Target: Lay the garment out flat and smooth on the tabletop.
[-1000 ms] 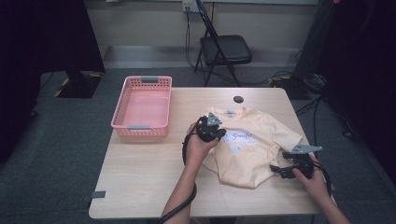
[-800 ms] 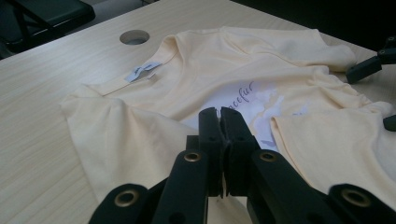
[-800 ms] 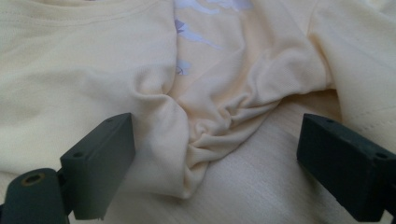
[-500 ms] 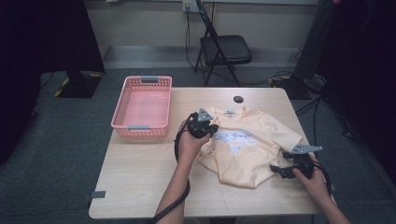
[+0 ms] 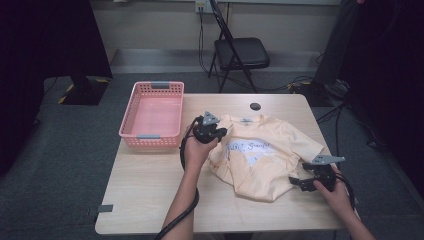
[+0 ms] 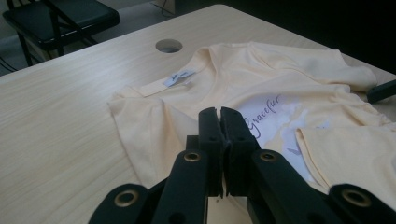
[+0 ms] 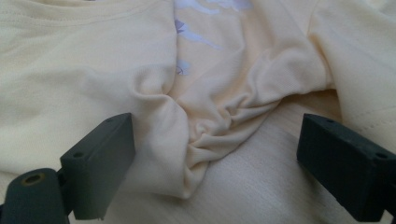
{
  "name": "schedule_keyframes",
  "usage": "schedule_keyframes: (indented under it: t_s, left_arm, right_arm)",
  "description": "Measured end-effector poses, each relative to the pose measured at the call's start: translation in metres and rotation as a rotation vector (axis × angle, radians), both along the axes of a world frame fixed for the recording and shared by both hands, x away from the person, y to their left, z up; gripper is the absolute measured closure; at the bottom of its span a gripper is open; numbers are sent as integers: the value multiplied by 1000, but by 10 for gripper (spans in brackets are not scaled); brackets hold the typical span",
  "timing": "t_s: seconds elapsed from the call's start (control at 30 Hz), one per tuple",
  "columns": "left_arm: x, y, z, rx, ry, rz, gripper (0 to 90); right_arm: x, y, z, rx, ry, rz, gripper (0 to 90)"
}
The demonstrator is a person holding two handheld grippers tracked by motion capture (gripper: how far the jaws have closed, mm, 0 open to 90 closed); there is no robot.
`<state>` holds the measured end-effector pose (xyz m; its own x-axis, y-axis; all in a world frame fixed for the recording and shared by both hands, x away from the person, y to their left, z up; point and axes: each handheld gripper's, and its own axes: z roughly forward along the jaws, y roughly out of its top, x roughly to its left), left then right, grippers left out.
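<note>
Left claw has drawn back leftward over the T-shirt.

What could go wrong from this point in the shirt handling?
1. The right gripper is open around a bunched fold of the yellow T-shirt; closing there may catch several layers and leave the fold crooked.
2. The left gripper is shut above the shirt's shoulder with no cloth seen between its jaws, so it must open before gripping.
3. The shirt's hem lies near the table edge and might slide off.
</note>
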<state>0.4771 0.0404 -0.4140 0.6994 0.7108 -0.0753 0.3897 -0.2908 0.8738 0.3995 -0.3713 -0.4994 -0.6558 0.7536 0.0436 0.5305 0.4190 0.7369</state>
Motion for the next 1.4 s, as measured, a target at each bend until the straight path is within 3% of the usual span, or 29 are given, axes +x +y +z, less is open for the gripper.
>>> schedule_keyframes:
  t_s: [0.6,1.17,1.4]
  left_arm:
    - [4,31,4,-38,-6,71,884]
    - [8,54,-9,-65,-11,138,883]
    - [6,65,-10,-53,-18,164,881]
  right_arm:
    - [0,0,0,0,0,0,104]
    - [0,0,0,0,-1,0,102]
    - [0,0,0,0,-1,0,101]
